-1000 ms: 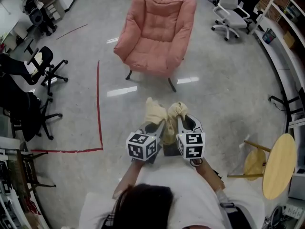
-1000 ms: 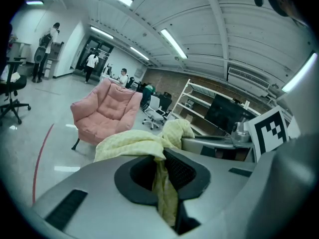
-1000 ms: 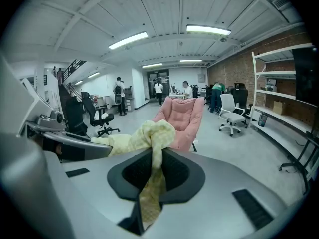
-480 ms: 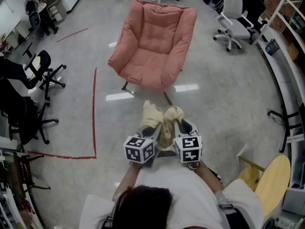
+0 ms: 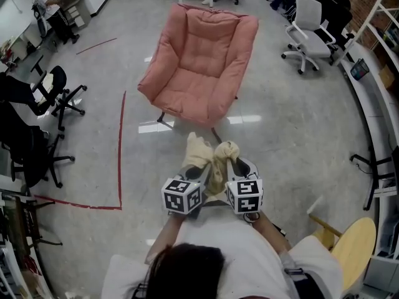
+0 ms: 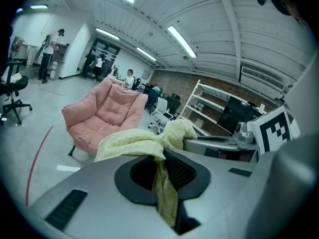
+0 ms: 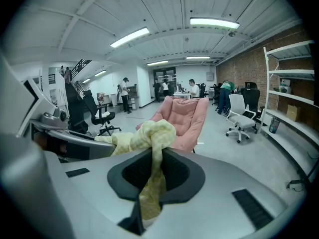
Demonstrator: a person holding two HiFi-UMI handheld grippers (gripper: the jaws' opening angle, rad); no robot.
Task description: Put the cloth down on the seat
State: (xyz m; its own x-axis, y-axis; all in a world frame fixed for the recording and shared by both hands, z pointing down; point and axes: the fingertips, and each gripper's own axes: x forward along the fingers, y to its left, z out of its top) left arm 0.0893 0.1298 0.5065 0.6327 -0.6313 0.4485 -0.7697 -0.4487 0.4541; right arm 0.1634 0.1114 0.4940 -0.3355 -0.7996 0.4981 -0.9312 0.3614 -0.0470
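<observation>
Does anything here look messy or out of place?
Nothing spilled or broken. Only the cloth looks odd: crumpled into a wad, pinched by the left gripper and right gripper, held short of the pink chair.

Grey floor (image 5: 299,136), pink armchair (image 5: 199,61) upper centre, red tape line (image 5: 119,154) left, black office chairs (image 5: 55,80) far left, white chair (image 5: 308,27) upper right
</observation>
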